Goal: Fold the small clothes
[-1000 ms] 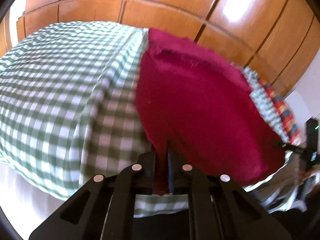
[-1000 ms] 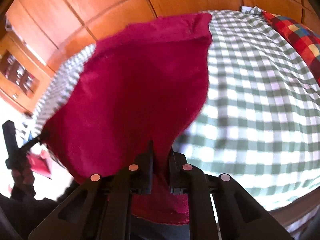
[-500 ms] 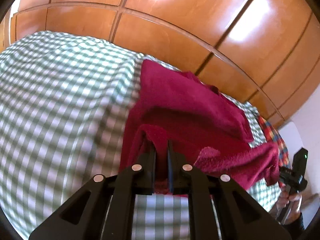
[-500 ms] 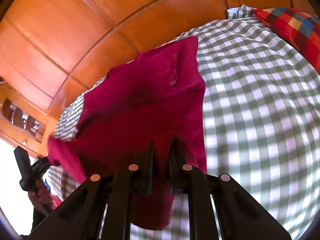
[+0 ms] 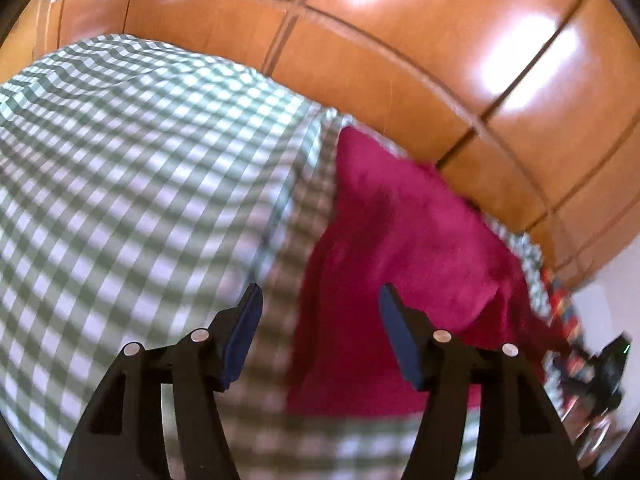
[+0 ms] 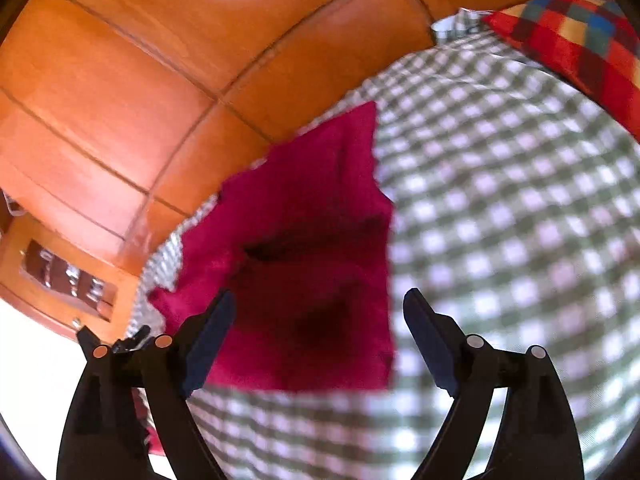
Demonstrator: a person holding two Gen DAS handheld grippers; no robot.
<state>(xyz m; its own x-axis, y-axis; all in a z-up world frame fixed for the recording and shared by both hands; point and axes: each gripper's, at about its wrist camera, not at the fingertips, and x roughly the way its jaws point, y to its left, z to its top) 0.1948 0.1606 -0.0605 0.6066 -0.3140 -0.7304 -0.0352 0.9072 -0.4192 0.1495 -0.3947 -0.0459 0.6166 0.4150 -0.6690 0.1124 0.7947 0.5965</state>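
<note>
The crimson cloth (image 5: 400,264) lies folded on the bed's green-checked sheet (image 5: 140,168), near the wooden wardrobe (image 5: 400,60) side. The left hand-held gripper (image 5: 320,332) is opening above the cloth's left edge, its pads clear of the fabric and nothing pinched. The right hand-held gripper (image 6: 316,336) is opening above the cloth's (image 6: 304,240) right edge, also gripping nothing. A multicoloured checked pillow (image 6: 572,36) sits farther along the sheet.

1 red cloth (image 5: 404,248), 1 checked bedsheet (image 5: 132,184), 1 multicoloured pillow (image 6: 576,36).
</note>
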